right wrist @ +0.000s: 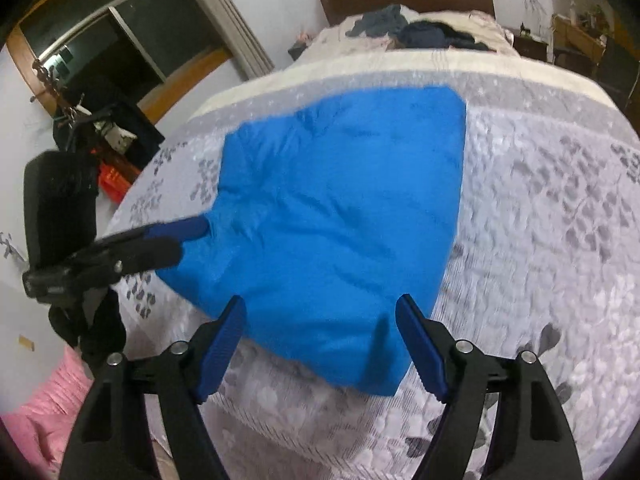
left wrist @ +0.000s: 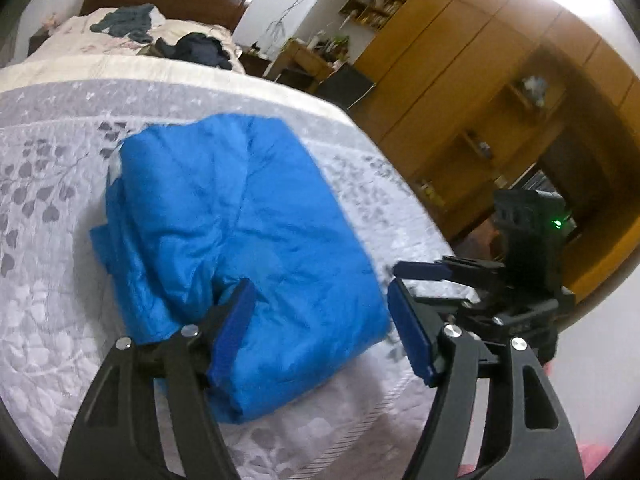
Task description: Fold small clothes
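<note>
I have both tongs wide open and holding nothing. The left tongs [left wrist: 320, 320] hang just over the near edge of the blue garment [left wrist: 240, 248], which lies folded into a thick, roughly square bundle on the grey leaf-patterned bedspread [left wrist: 48, 280]; my left pad sits against a puckered fold, though I cannot tell if it presses in. The right tongs [right wrist: 320, 344] hover over the near corner of the same bundle, apart from the cloth as far as I can see, and in that view the other tongs reach in from my left to touch the garment's side edge. I judge the cloth light, soft and a bit slick, like thin padded nylon, so layers may slide and puff back up. I would take it at a doubled edge near a corner, pinching all layers together, not the smooth middle. Beyond the bundle, dark clothes [left wrist: 196, 50] lie well apart.
</note>
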`<control>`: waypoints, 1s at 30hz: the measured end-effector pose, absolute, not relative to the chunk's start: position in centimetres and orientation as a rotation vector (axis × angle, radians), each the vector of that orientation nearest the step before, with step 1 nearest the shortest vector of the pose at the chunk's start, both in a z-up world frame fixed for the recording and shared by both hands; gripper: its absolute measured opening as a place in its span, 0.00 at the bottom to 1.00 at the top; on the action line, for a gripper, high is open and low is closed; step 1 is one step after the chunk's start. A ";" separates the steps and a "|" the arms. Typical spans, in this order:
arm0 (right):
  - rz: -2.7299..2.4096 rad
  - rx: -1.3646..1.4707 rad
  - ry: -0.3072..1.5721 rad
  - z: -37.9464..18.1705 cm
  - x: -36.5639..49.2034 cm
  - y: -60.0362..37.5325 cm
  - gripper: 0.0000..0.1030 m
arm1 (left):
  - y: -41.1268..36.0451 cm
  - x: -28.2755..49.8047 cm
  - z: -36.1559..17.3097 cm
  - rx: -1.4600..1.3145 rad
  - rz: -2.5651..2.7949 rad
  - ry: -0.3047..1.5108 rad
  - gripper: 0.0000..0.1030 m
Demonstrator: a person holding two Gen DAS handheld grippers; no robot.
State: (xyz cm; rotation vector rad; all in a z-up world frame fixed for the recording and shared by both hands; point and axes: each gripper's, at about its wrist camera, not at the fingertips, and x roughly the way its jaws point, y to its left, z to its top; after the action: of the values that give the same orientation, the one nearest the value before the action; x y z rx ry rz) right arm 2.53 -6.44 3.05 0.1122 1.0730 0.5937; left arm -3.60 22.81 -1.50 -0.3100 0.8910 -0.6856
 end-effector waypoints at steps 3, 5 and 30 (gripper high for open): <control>0.599 0.130 1.105 1.6 2.7 -6.4 0.76 | 23.5 -3.4 -3.3 -0.309 -0.681 0.939 0.60; 0.596 0.137 1.093 1.1 2.6 -6.6 0.76 | 23.8 -3.5 -4.5 -0.293 -0.668 0.959 0.52; 0.335 0.070 1.039 3.3 -2.6 -7.8 0.96 | 24.0 -11.2 -1.0 -0.157 -0.370 0.878 0.90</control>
State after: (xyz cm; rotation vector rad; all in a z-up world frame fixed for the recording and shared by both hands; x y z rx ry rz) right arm -2.64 -7.75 3.25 0.0696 1.0390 0.3352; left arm -11.17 23.99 -1.05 -0.1569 0.8783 -0.3699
